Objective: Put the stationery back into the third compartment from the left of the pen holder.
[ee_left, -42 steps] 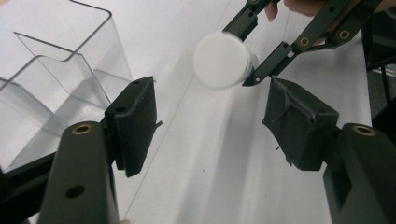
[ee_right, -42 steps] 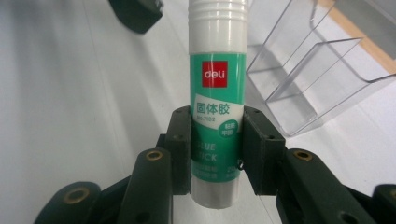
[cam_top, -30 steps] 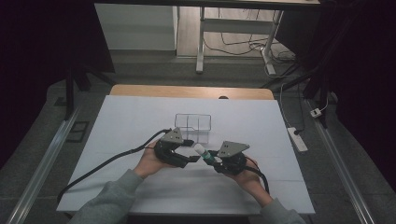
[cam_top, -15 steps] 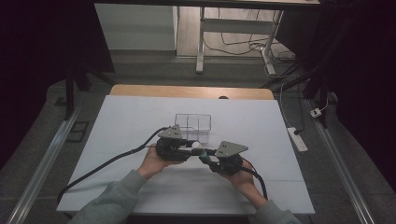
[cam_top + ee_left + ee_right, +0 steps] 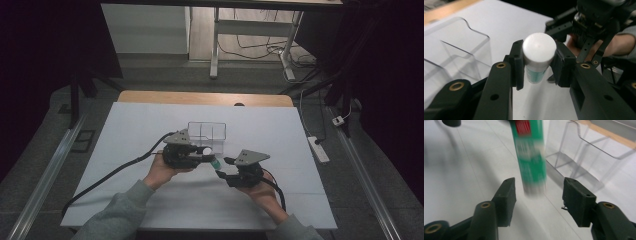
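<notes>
Green-labelled cylindrical tube with a white round cap [image 5: 539, 53], clamped at the cap end between the pads of the left gripper [image 5: 539, 65], held above the white table surface [image 5: 150, 120]. Seen in the right gripper view as a blurred green body [image 5: 531, 157] with a red patch near the top, label print too smeared to read, upper end cut off by the frame edge. Lower end hanging between the jaws of the right gripper [image 5: 539, 195], clear of both pads; jaws just opened, released from the tube. In the high view only a small green and white spot [image 5: 212, 161] between the two grippers, details too small to tell. Clear plastic divided holder [image 5: 207, 134] standing just behind the left gripper [image 5: 200, 156], its near edges cut off in the left gripper view [image 5: 456, 50], its compartments hard to count through the transparent walls. Right gripper [image 5: 223, 170] just beside the tube, grey-sleeved forearms entering from below.
</notes>
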Available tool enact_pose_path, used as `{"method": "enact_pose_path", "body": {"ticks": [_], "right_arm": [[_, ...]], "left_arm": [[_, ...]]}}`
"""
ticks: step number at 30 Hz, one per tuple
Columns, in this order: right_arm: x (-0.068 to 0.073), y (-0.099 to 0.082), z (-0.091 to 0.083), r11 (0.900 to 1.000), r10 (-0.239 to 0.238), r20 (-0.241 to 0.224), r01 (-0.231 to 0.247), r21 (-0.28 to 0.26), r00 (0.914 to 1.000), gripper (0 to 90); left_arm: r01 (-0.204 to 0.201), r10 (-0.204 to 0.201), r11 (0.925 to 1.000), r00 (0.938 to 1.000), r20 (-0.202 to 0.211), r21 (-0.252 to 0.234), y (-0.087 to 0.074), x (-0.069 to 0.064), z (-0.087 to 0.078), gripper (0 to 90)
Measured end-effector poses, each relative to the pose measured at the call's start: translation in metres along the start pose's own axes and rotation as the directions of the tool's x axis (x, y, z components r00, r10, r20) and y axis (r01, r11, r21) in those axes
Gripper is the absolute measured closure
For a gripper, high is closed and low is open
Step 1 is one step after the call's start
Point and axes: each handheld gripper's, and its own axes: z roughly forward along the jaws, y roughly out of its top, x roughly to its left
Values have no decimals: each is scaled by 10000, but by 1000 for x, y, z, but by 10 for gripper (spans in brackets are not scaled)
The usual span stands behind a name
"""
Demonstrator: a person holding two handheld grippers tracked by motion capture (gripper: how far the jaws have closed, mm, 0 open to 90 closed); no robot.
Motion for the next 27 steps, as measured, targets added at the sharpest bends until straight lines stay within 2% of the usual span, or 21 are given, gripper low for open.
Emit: {"method": "enact_pose_path", "body": {"ticks": [2, 7, 10, 13, 19, 22, 27], "right_arm": [[-5, -4, -7, 9996, 239, 122, -241, 123, 9996, 387], [-14, -18, -24, 9975, 608, 804, -635, 317, 9949, 359], [-19, -26, -34, 9950, 846, 986, -893, 443, 9915, 351], [-24, -31, -42, 9928, 1008, 1175, -1077, 532, 9879, 347], [-32, -40, -54, 9898, 1187, 1353, -1281, 627, 9837, 346], [-34, -42, -58, 9893, 1223, 1357, -1318, 630, 9832, 345], [-36, -47, -61, 9883, 1204, 1357, -1317, 774, 9834, 342]], "left_arm": [[70, -73, 9998, 9998, -163, -186, 4, 3, -6, 641], [178, -211, 9983, 9981, -587, -550, 13, 14, -15, 641], [304, -350, 9971, 9972, -654, -703, 21, 23, -15, 641], [335, -389, 9974, 9955, -868, -633, 29, 33, -12, 641], [596, -662, 9964, 9911, -1151, -596, 38, 50, -4, 641], [795, -860, 9949, 9904, -1085, -624, 41, 56, 0, 640], [857, -921, 9947, 9882, -1222, -566, 45, 63, 3, 641]]}}
